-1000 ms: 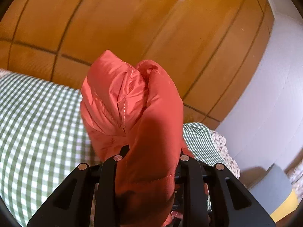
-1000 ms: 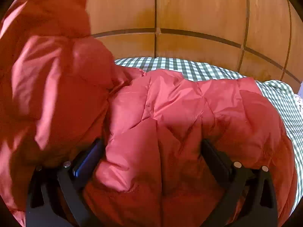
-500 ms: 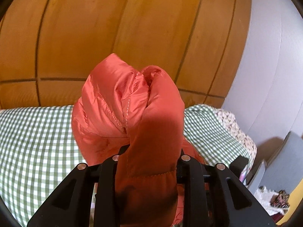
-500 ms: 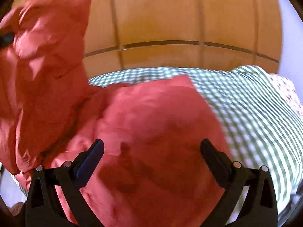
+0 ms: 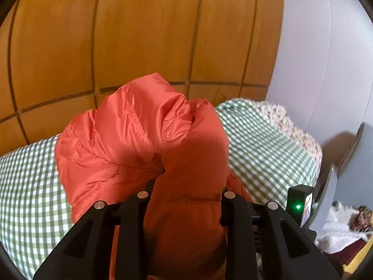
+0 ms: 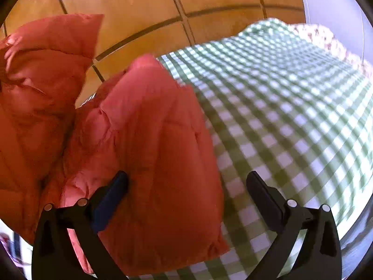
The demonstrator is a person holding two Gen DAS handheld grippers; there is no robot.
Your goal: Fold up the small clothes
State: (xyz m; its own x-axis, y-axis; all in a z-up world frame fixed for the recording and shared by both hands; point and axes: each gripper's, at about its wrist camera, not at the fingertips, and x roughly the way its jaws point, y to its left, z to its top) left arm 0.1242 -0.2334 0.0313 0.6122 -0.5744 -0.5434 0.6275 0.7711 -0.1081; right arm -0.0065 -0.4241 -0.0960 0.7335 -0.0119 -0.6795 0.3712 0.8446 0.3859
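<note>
Your left tool (image 5: 185, 186) is pinching a thick bunch of the orange-red puffer jacket (image 5: 139, 140), so that the fabric fills the gap between its black fingers and wells up above them in a rounded, crumpled lump. From that camera you can see the jacket's shiny quilted shell, with lines of pale stitching running over the folds and a stitched hem just above the fingers (the fingertips themselves are buried in the cloth, so you cannot see them). The lifted part hangs over the green-and-white checked bedcover (image 5: 30, 186), and a floral sheet (image 5: 291, 123) shows at the bed's far edge beside the pale wall (image 5: 326, 58). Your right tool (image 6: 186, 182) is spread wide, with nothing gripped; its left finger lies against the jacket (image 6: 151, 151) and its right finger sits over bare bedcover (image 6: 291, 116). In this view the lower body of the jacket rests on the bed as a puffy, smooth-faced mound whose hem edge lies near the bottom of the view, while the raised portion stands up at the left, in front of the wooden panelled headboard (image 6: 139, 7). The right wrist view is somewhat blurred, so finer stitching there is hard to make out.
</note>
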